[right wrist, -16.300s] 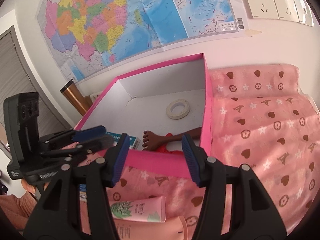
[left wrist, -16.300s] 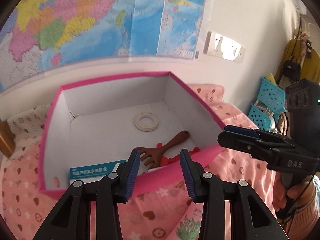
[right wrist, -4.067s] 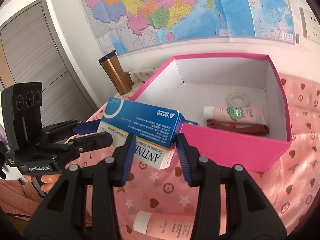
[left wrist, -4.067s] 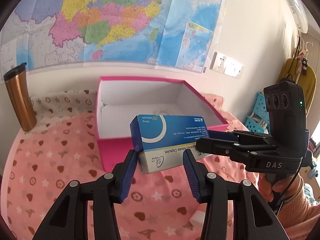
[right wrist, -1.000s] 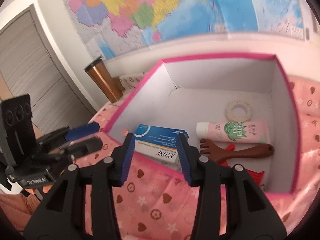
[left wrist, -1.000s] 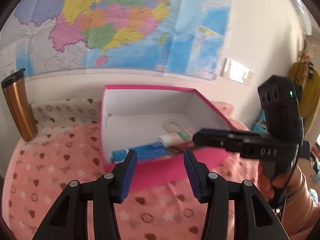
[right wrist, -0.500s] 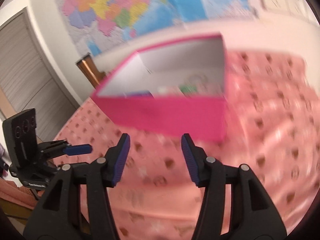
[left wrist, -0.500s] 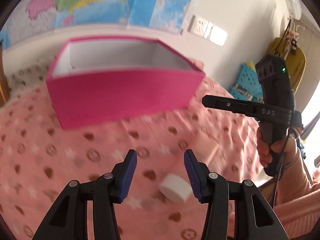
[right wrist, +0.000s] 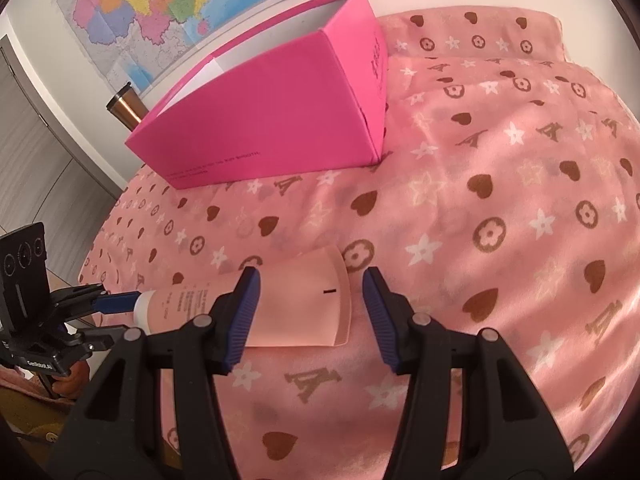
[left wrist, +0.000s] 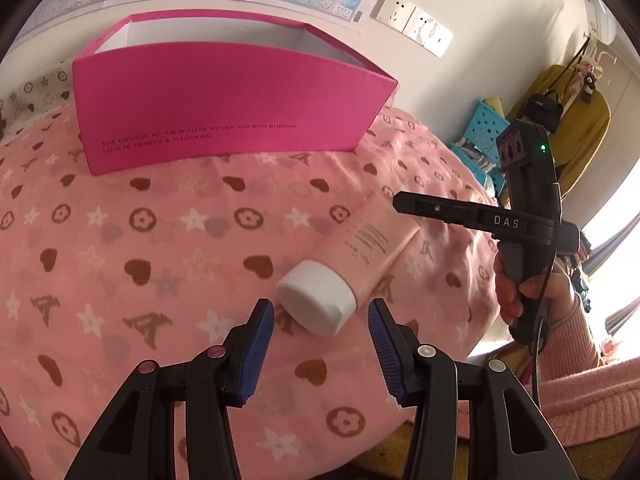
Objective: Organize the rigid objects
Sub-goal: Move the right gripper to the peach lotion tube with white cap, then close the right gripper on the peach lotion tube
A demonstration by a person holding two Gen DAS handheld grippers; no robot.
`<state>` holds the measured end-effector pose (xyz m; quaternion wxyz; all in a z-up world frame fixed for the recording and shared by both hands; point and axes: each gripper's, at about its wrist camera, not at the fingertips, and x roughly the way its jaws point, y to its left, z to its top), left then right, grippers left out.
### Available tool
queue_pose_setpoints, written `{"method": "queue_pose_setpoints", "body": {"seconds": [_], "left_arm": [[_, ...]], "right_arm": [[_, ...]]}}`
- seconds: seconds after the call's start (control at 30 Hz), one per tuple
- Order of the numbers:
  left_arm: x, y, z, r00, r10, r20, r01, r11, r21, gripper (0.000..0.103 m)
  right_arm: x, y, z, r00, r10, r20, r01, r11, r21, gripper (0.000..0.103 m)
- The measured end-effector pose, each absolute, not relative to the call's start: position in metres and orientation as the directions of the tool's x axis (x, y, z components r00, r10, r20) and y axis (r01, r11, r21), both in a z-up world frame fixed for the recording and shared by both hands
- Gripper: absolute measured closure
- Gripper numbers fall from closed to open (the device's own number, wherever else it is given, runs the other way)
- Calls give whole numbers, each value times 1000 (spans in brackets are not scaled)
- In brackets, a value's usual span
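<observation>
A pink tube with a white cap [left wrist: 352, 264] lies on the pink patterned cloth [left wrist: 160, 240] near the table's front edge. My left gripper [left wrist: 321, 320] is open, its fingers either side of the white cap, just short of it. My right gripper [right wrist: 310, 292] is open around the tube's flat crimped end [right wrist: 304, 304]. The right gripper also shows in the left wrist view [left wrist: 404, 202], above the tube's far end. The pink box [left wrist: 228, 100] stands behind; its contents are hidden by its front wall.
A copper tumbler [right wrist: 126, 110] stands left of the box by the wall. A map hangs on the wall [right wrist: 160, 4]. Blue baskets [left wrist: 484, 132] and a yellow coat are off the table's right side. The table edge runs close below the tube.
Both grippers have dropped from over the box to the tube at the front of the table. The blue medicine carton now lies out of sight in the box.
</observation>
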<state>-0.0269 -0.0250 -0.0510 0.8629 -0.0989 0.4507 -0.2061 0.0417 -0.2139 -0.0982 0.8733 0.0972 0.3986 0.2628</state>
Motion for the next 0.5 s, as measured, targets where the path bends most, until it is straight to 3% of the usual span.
{"method": "queue_pose_setpoints", "body": {"seconds": [0.5], "left_arm": [[-23, -32, -52, 492, -455, -742, 272, 890, -366, 57]], "right_arm": [[33, -208, -98, 537, 554, -637, -392, 832, 393, 47]]}}
